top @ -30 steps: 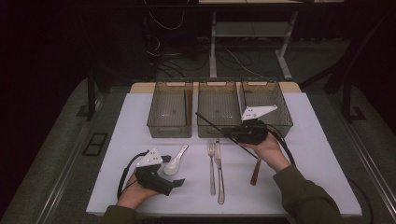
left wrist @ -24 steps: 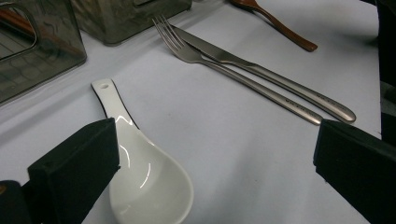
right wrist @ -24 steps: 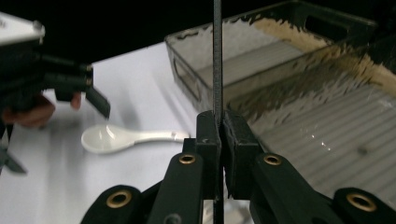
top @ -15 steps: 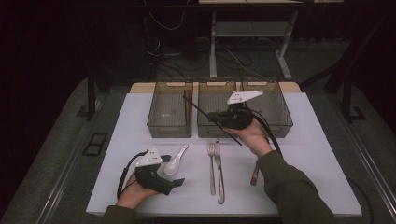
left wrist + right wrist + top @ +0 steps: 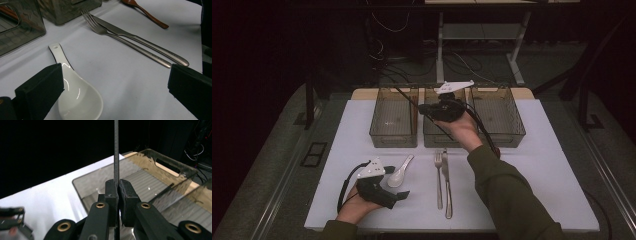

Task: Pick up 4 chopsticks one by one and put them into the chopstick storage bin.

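A thin dark chopstick is pinched between the pads of the right gripper, whose jaws are pressed together on it; the stick is seen running straight up out of the pads in the right gripper view. In the high view the chopstick is seen slanting up and away from the right gripper, over the gap between the left bin and the middle bin. The right gripper is held in the air above the middle bin, with the right bin on its far side. Beyond the pads in the right gripper view, a smoked clear bin with a handle slot is seen.

Nearer the person, a fork and a table knife are laid side by side on the white table, below the right gripper. The left gripper is held low over the table with its jaws spread wide and nothing between the pads. A white ceramic soup spoon is seen just beside one pad of the left gripper, its handle pointed away toward the bins. The fork and table knife lie beyond the spread jaws, and a brown wooden spoon lies farther off
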Tool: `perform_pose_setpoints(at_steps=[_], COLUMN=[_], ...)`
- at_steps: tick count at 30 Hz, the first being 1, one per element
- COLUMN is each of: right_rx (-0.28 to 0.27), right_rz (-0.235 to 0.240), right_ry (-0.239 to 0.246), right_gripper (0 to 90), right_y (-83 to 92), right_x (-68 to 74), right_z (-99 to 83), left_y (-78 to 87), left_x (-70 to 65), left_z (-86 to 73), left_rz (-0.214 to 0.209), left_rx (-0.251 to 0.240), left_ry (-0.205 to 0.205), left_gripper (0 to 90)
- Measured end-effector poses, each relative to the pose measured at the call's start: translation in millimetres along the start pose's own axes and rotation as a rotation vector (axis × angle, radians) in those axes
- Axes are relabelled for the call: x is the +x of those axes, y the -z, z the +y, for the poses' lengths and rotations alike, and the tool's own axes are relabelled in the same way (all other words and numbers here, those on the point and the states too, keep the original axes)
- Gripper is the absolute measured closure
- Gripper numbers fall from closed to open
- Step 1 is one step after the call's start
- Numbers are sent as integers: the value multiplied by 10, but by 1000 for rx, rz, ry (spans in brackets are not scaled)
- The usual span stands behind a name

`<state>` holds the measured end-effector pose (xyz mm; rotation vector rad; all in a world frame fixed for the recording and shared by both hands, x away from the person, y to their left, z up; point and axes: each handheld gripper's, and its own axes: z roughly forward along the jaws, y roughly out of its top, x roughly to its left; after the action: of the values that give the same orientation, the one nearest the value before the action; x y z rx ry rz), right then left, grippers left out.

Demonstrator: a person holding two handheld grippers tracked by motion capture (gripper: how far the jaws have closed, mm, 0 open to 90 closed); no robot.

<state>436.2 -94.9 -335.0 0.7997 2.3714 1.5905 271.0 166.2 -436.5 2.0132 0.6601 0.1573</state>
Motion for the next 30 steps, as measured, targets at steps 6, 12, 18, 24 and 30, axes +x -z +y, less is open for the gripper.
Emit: perform_pose_setpoints(at_steps=[6, 12, 18, 24, 30], right_rx=[1, 8, 24, 42, 50], right_rz=[-8, -13, -11, -20, -32], right_ry=[-10, -31, -26, -17, -36], right_gripper=[853, 853, 853, 852, 853], right_y=[-262, -572, -870, -1118, -1281], right_x=[0, 22, 100, 155, 124], right_z=[132, 219, 296, 340, 326], left_y=[14, 15, 26, 29, 31], left_x=[8, 11, 18, 19, 23], left_z=[1, -2, -2, 1, 5], left_rz=[-3, -5, -6, -8, -11], left_rx=[-6, -12, -18, -22, -26], left_ry=[2, 5, 3, 7, 6], left_gripper=[0, 0, 0, 0, 0])
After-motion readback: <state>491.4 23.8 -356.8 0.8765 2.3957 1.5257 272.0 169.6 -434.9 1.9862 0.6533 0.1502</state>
